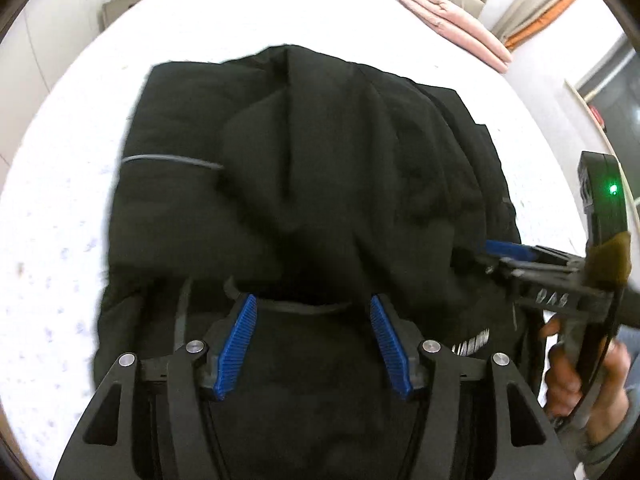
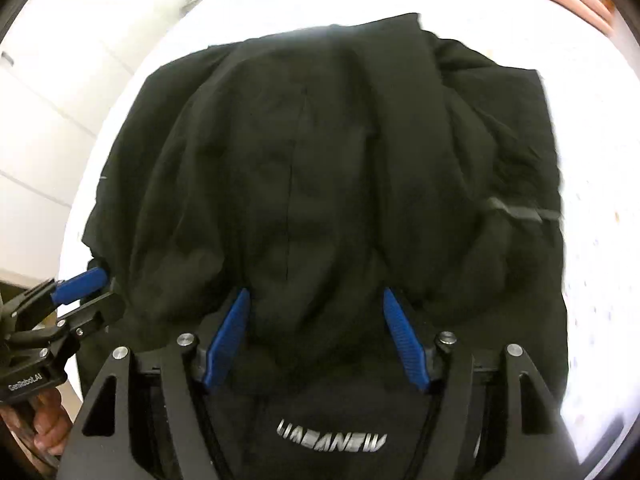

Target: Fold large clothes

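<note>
A large black garment (image 1: 304,184) lies bunched on a white bed (image 1: 60,240), taking up most of the sheet's middle; the fabric is matte and dark, heaped into soft ridges, with one long crease running from its far edge down toward the near edge. Its far edge is uneven, a squared corner to one side and a rounded hump beside it. A thin grey stripe (image 1: 172,160) crosses the cloth on its left part in the left wrist view, and a similar grey band (image 2: 520,210) shows near the garment's right edge in the right wrist view. Silver lettering (image 2: 332,440) is printed on the garment's near edge, just below the right gripper (image 2: 316,334). That gripper hangs over the near part of the garment with its blue pads (image 2: 226,338) spread wide, dark cloth lying between them but not pinched. The left gripper (image 1: 312,344) stands likewise over the near edge, jaws parted wide, nothing clamped. A folded pink blanket (image 1: 452,20) lies at the far side of the bed, well apart from the garment. A hand (image 1: 576,380) grips the right gripper's handle beside the garment's right edge.
</note>
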A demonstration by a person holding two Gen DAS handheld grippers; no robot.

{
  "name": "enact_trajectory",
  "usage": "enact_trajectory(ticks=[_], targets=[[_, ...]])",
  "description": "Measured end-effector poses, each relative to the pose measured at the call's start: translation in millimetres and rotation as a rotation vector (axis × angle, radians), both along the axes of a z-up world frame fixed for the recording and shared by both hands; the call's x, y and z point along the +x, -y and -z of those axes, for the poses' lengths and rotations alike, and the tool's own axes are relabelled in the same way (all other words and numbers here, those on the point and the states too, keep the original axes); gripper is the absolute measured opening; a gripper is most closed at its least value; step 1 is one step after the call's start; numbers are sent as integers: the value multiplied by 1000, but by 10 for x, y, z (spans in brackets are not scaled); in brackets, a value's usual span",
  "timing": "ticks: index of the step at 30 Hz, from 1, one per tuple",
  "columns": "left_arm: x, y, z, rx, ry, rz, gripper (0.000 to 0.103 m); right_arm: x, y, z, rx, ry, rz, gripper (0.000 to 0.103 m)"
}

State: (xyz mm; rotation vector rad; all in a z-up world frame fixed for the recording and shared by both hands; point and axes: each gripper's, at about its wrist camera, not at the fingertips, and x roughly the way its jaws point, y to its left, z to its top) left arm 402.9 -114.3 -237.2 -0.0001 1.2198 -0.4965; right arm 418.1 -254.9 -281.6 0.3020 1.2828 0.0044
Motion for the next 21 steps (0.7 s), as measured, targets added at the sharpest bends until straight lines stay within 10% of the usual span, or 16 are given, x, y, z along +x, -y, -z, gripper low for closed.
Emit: enact_trajectory(ticks=[12, 21], targets=[[-673, -1206, -65, 88, 26, -58, 62, -1119, -560, -517, -227, -2, 106, 71], [-997, -1432, 231, 98, 80, -124, 62, -1387, -633, -295, -275, -13, 97, 71]])
